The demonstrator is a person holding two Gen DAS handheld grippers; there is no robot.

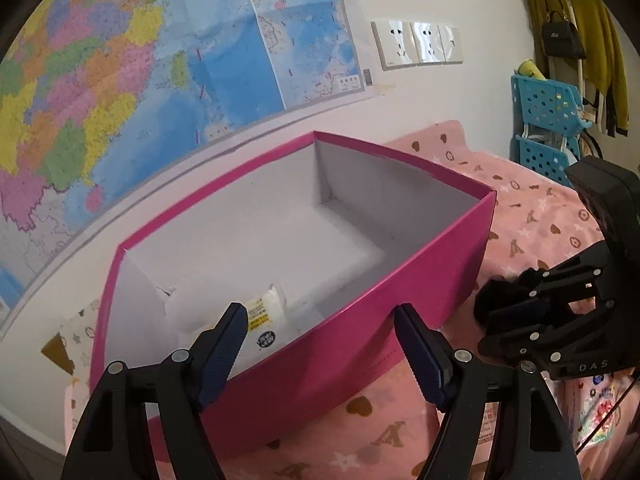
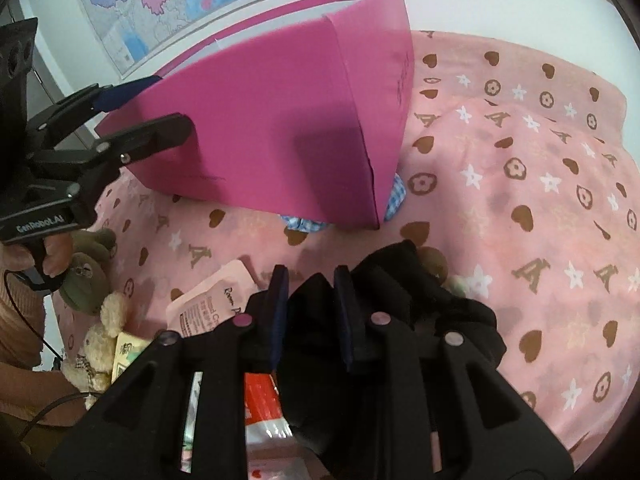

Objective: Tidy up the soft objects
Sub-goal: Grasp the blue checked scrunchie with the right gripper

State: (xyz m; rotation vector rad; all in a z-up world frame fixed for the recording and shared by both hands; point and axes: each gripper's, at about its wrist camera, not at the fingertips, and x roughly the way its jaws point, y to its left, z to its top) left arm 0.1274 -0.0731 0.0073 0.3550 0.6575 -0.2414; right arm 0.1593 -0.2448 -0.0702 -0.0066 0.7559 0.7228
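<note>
A magenta box (image 1: 360, 320) with a white inside stands open on the pink blanket; it also shows in the right wrist view (image 2: 272, 128). A white and yellow packet (image 1: 264, 320) lies in its near corner. My left gripper (image 1: 320, 344) is open, its fingers straddling the box's near wall. My right gripper (image 2: 310, 292) is shut on a black soft cloth (image 2: 400, 280), low over the blanket right of the box; in the left wrist view it (image 1: 516, 308) holds the cloth (image 1: 496, 292).
A pink patterned blanket (image 2: 520, 160) covers the bed. A pink sachet (image 2: 208, 304), a red-and-white packet (image 2: 264, 408), a cream teddy bear (image 2: 100, 344) and a grey-green plush (image 2: 86, 276) lie near the front left. Blue checked fabric (image 2: 394, 196) peeks from under the box. A blue basket rack (image 1: 548, 128) stands against the wall.
</note>
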